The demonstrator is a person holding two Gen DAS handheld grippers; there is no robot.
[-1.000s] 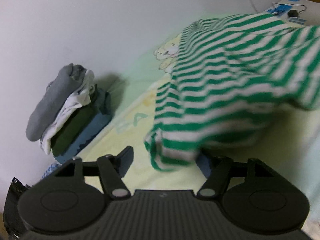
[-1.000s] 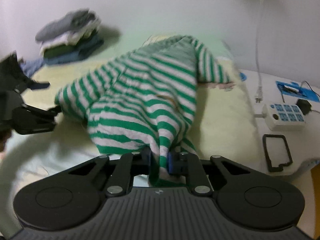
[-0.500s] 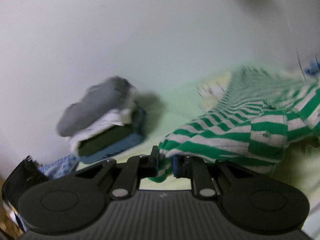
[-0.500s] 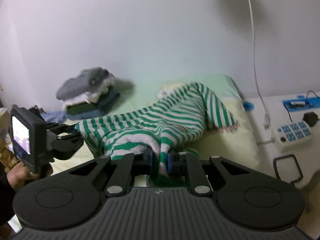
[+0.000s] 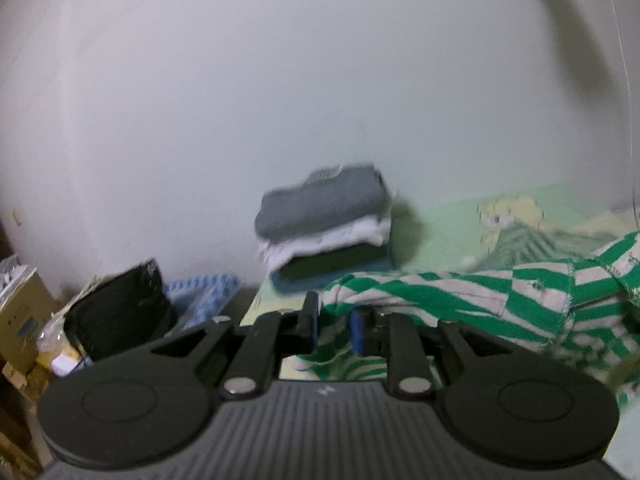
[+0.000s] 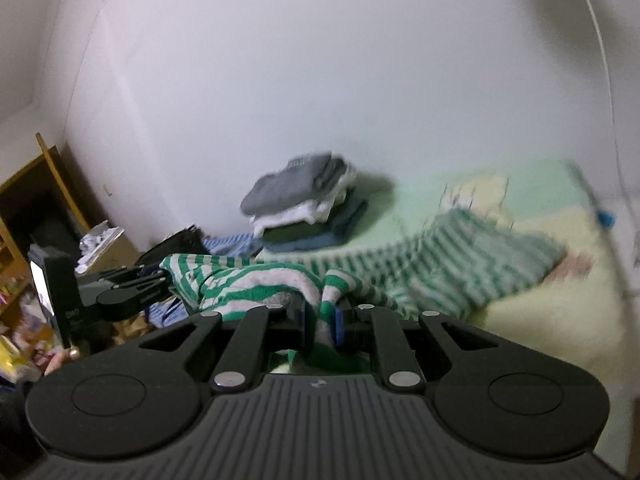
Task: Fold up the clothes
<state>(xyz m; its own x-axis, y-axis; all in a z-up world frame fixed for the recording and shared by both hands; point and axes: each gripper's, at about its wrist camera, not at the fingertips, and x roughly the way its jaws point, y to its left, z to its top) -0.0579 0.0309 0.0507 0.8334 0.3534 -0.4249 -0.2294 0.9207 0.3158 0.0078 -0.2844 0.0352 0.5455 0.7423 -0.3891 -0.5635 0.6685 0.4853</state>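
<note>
A green-and-white striped garment [image 5: 460,300] hangs stretched between both grippers above the pale green and yellow bed cover [image 5: 440,216]. My left gripper [image 5: 334,316] has one edge of it between its pads; its jaws are opening slightly while the cloth still hangs from them. In the right wrist view the left gripper [image 6: 164,272] holds that edge up at the left. My right gripper [image 6: 322,312] is shut on another fold of the striped garment [image 6: 260,280]. The garment's far end trails blurred on the bed.
A stack of folded clothes [image 5: 324,220], grey on top, sits at the bed's far corner against the white wall. Beside the bed are a black bag [image 5: 120,312], a blue patterned cloth [image 5: 200,292], cardboard boxes [image 5: 20,320] and a wooden shelf [image 6: 32,200].
My left gripper went from open beside the garment to closed on its edge, then rose with it. The right gripper stayed shut and lifted too; the garment came up off the bed.
</note>
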